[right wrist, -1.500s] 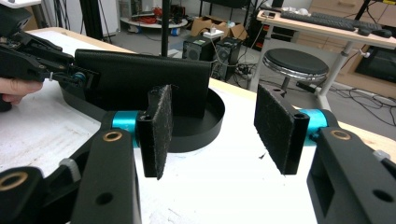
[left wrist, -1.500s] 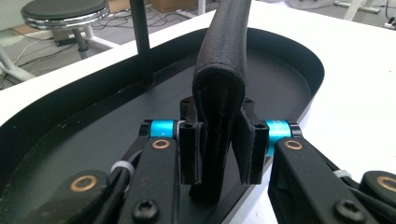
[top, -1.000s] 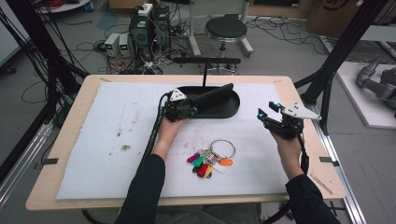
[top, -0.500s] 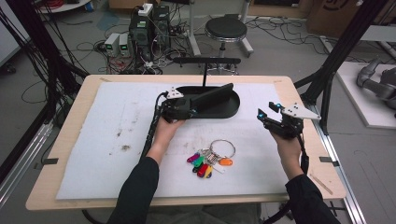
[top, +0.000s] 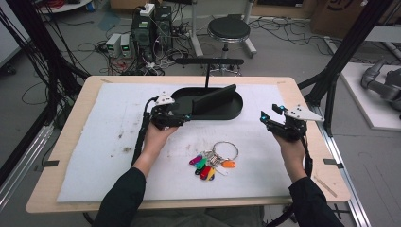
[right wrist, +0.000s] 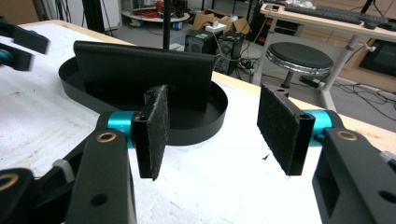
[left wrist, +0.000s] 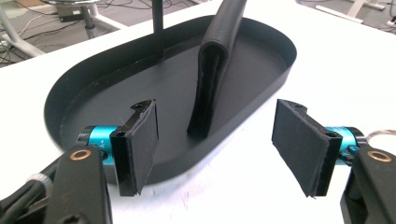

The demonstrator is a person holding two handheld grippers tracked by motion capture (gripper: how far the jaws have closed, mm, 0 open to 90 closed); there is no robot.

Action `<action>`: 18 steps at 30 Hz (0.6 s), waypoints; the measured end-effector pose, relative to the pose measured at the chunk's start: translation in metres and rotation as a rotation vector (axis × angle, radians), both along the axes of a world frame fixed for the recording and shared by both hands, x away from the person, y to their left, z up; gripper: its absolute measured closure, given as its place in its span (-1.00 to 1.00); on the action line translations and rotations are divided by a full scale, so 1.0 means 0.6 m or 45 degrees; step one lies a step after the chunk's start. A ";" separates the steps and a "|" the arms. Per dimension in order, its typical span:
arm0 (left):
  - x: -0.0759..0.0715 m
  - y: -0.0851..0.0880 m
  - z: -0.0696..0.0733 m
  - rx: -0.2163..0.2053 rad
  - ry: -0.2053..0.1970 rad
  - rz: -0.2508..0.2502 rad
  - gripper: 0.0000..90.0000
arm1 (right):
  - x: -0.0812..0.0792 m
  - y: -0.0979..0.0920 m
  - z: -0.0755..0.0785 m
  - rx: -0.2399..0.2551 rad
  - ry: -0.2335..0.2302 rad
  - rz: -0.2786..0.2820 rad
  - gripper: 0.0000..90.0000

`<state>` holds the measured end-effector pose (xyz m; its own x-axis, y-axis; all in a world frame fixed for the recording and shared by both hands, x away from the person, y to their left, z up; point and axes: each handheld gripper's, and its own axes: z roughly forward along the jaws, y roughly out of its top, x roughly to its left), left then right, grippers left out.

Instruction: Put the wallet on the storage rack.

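Observation:
A black oval tray [top: 234, 111] lies at the back middle of the white mat. A black wallet [top: 213, 99] stands on its edge inside it. A thin pole [top: 207, 75] rises from the tray and carries a crossbar [top: 209, 61]. My left gripper [top: 186, 116] is open at the tray's near-left rim. In the left gripper view the wallet [left wrist: 212, 79] stands just beyond my open left gripper [left wrist: 217, 126], untouched. My right gripper [top: 265, 118] hovers open to the right of the tray, holding nothing. Its own view shows the right gripper [right wrist: 217, 126] facing the wallet [right wrist: 140, 74] and tray [right wrist: 205, 126].
A key ring with coloured tags [top: 213, 161] lies on the mat [top: 94, 156] between the two forearms. Beyond the table's far edge stand a stool [top: 229, 29] and electronics boxes [top: 142, 28] with cables. A black frame post [top: 340, 61] rises at the right.
My left gripper has drawn back a little to the left, away from the wallet. The right gripper has stayed in place.

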<state>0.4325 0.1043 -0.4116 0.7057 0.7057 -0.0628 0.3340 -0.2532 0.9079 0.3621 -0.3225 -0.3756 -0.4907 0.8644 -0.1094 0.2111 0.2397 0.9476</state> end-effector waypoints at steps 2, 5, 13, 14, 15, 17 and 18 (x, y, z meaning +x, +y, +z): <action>-0.015 0.013 0.005 -0.016 -0.021 -0.002 -0.30 | 0.000 -0.001 -0.002 0.002 0.013 0.000 -0.02; -0.039 0.034 0.013 -0.041 -0.044 0.000 -0.30 | 0.002 -0.002 -0.005 0.010 0.029 0.001 -0.04; -0.112 0.097 0.029 -0.070 -0.102 0.013 -0.30 | 0.006 -0.003 -0.013 0.094 0.124 0.059 -0.19; -0.121 0.106 0.028 -0.085 -0.106 0.016 -0.30 | 0.006 -0.004 -0.014 0.142 0.141 0.074 -0.22; -0.128 0.114 0.027 -0.092 -0.112 0.020 -0.30 | 0.005 -0.004 -0.013 0.186 0.161 0.092 -0.27; -0.144 0.133 0.022 -0.120 -0.117 0.047 -0.30 | 0.003 -0.003 -0.013 0.217 0.178 0.115 -0.34; -0.150 0.142 0.017 -0.126 -0.102 0.057 -0.30 | 0.000 -0.001 -0.013 0.215 0.186 0.118 -0.37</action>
